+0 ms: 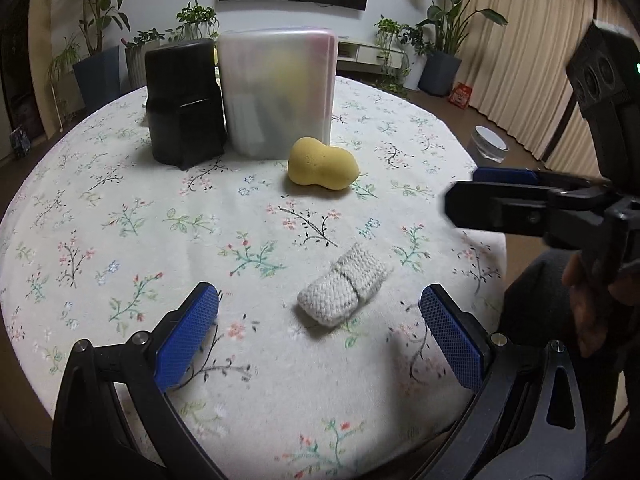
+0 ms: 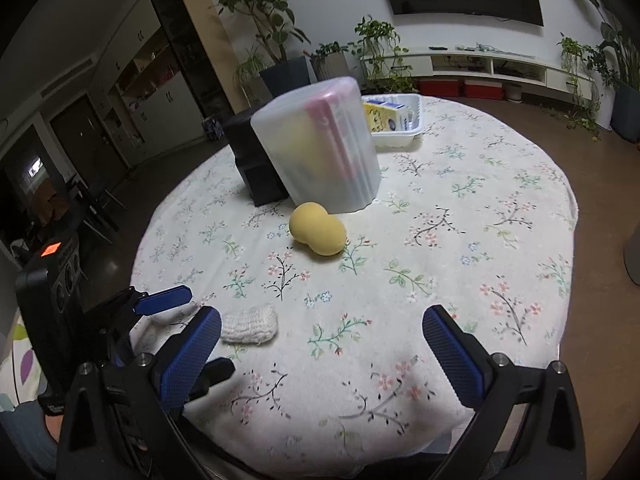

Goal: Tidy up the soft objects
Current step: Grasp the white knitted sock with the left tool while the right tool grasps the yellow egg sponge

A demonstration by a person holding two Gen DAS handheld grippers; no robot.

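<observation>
A folded grey knitted cloth (image 1: 343,290) lies on the floral tablecloth, just ahead of my open left gripper (image 1: 320,334) and between its finger lines. The same cloth (image 2: 249,324) shows at the lower left of the right wrist view. Farther back, a yellow peanut-shaped sponge (image 1: 322,164) rests in front of a frosted plastic container (image 1: 278,90); the sponge (image 2: 317,233) and the container (image 2: 320,146) are well ahead of my open right gripper (image 2: 322,354), which holds nothing. Soft items show dimly inside the container.
A black box (image 1: 184,100) stands left of the container. A white tray (image 2: 398,128) with yellow cartons sits behind it. The round table's edge (image 2: 568,208) drops to the floor at right. Potted plants line the far wall.
</observation>
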